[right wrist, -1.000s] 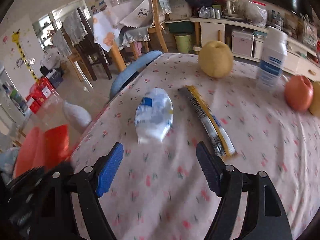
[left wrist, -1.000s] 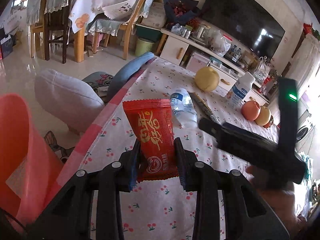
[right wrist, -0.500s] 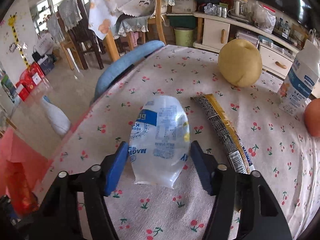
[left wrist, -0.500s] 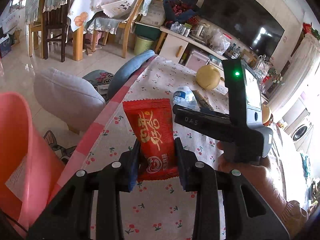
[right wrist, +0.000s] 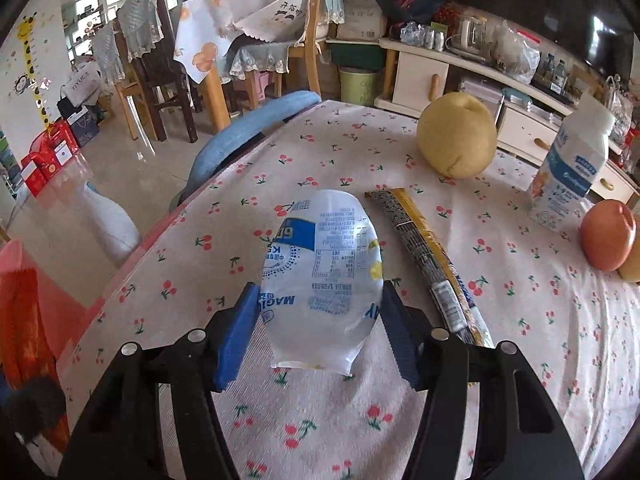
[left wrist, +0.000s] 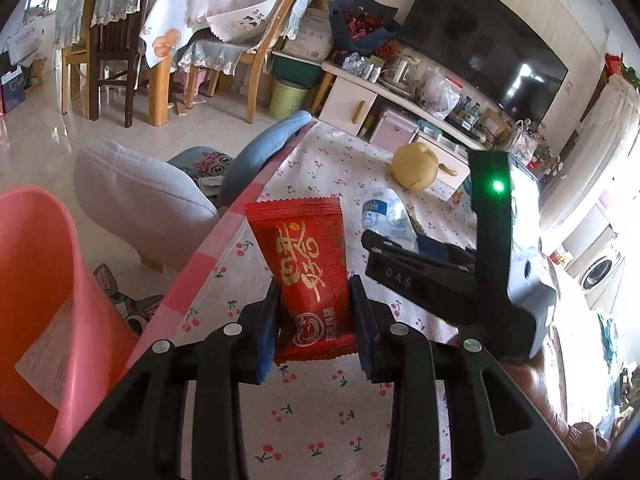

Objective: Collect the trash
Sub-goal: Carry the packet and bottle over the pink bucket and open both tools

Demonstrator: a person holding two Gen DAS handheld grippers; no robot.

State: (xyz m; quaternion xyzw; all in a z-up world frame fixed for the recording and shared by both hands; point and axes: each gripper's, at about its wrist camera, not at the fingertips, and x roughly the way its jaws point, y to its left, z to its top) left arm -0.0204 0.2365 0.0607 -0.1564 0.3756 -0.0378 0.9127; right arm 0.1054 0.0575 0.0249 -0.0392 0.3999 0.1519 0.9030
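Observation:
My left gripper (left wrist: 316,304) is shut on a red snack packet (left wrist: 308,264), held upright above the cherry-print tablecloth (left wrist: 320,420) near its left edge. A pink bin (left wrist: 40,280) stands on the floor just left of it. My right gripper (right wrist: 320,316) is down on the table, its blue pads pressing both sides of a crumpled clear plastic bag (right wrist: 324,264) with blue print. A long yellow and black wrapper (right wrist: 432,264) lies just right of that bag. In the left wrist view the bag (left wrist: 388,216) shows beyond the right gripper's black body.
A yellow pear (right wrist: 456,136), a white milk bottle (right wrist: 572,168) and an orange-red fruit (right wrist: 608,236) stand at the far right of the table. A blue chair back (right wrist: 248,132) meets the table's far edge. Grey cushion (left wrist: 140,204) on the floor.
The right gripper moved forward and down over the clear bag and its jaws narrowed onto it. The left gripper and red packet kept still.

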